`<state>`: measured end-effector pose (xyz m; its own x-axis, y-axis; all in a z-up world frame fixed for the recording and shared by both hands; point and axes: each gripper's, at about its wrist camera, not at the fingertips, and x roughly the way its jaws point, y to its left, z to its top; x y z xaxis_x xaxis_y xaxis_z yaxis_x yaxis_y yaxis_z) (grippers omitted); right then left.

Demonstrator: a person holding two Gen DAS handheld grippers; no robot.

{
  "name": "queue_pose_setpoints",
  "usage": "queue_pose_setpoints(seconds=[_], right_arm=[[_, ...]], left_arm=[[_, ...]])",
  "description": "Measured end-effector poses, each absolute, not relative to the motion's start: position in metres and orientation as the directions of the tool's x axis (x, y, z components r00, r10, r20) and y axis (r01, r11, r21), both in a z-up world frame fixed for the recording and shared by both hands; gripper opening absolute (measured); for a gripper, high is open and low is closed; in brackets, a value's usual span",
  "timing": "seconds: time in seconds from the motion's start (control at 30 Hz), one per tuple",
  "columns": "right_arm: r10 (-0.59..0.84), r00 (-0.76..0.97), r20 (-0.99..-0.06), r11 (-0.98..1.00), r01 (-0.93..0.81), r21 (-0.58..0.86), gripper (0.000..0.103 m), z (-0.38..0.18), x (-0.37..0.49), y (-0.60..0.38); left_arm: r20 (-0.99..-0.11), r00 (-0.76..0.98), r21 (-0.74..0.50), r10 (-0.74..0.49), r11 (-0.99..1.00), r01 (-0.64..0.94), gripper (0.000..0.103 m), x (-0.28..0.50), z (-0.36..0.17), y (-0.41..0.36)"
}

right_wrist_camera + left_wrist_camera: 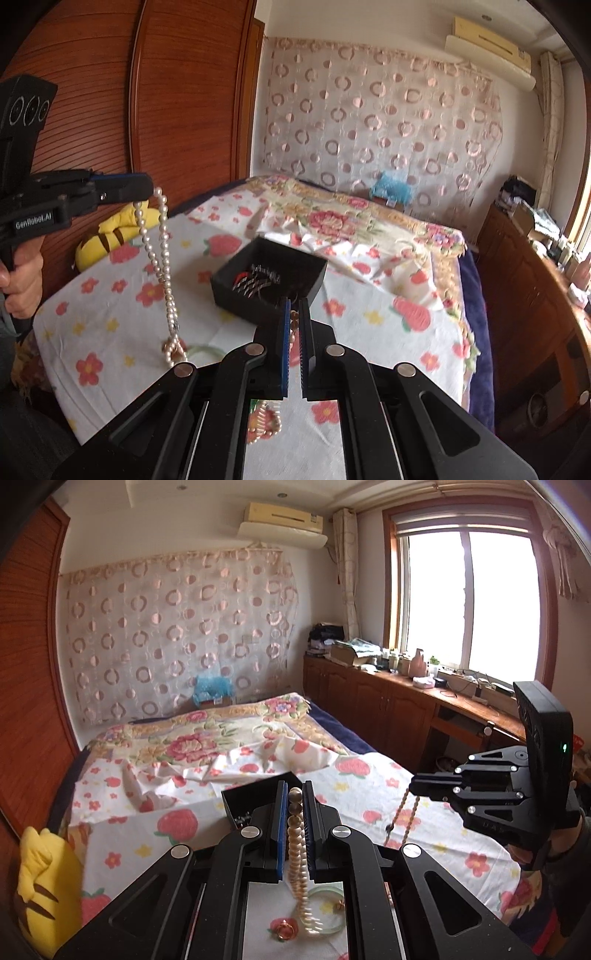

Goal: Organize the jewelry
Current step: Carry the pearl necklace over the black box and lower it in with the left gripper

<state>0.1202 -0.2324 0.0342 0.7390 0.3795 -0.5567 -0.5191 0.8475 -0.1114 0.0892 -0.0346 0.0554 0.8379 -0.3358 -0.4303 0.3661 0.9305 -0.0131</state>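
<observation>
My left gripper (294,786) is shut on a white pearl necklace (297,853), which hangs in a loop down to the floral sheet. In the right wrist view the left gripper (149,192) is raised at the left with the pearl necklace (162,251) dangling from it. My right gripper (294,302) is shut on a brown bead strand (294,321); the left wrist view shows the right gripper (412,786) with the strand (402,812) hanging below. A black box (269,280) with small jewelry inside sits on the bed ahead. A green bangle (332,908) and a gold ring (284,928) lie on the sheet.
A yellow plush toy (44,878) lies at the bed's left edge by a wooden wardrobe (166,110). A cluttered wooden cabinet (406,701) runs under the window on the right. Rumpled floral bedding (207,746) lies behind the box.
</observation>
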Motion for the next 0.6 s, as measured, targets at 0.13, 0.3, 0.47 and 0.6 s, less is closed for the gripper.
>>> queue_pose_setpoints(seconds=[0.13, 0.3, 0.47, 0.6], right_arm=[[0.377, 0.761, -0.528, 0.853, -0.508, -0.124, 0.005, 0.053, 0.125, -0.233], [0.379, 0.779, -0.5, 0.858, -0.499, -0.126, 0.005, 0.074, 0.139, -0.233], [0.383, 0.79, -0.48, 0.856, -0.498, -0.137, 0.005, 0.09, 0.152, -0.229], [0.387, 0.8, -0.458, 0.855, -0.498, -0.147, 0.005, 0.1, 0.164, -0.226]], left_arm=[[-0.42, 0.847, -0.002, -0.326, 0.934, 0.358, 0.007, 0.091, 0.062, -0.033], [-0.414, 0.856, 0.01, -0.308, 0.939, 0.343, 0.007, 0.097, 0.068, -0.031], [-0.406, 0.859, 0.0, -0.312, 0.94, 0.342, 0.007, 0.11, 0.077, -0.026], [-0.401, 0.863, 0.013, -0.308, 0.94, 0.341, 0.007, 0.124, 0.084, -0.027]])
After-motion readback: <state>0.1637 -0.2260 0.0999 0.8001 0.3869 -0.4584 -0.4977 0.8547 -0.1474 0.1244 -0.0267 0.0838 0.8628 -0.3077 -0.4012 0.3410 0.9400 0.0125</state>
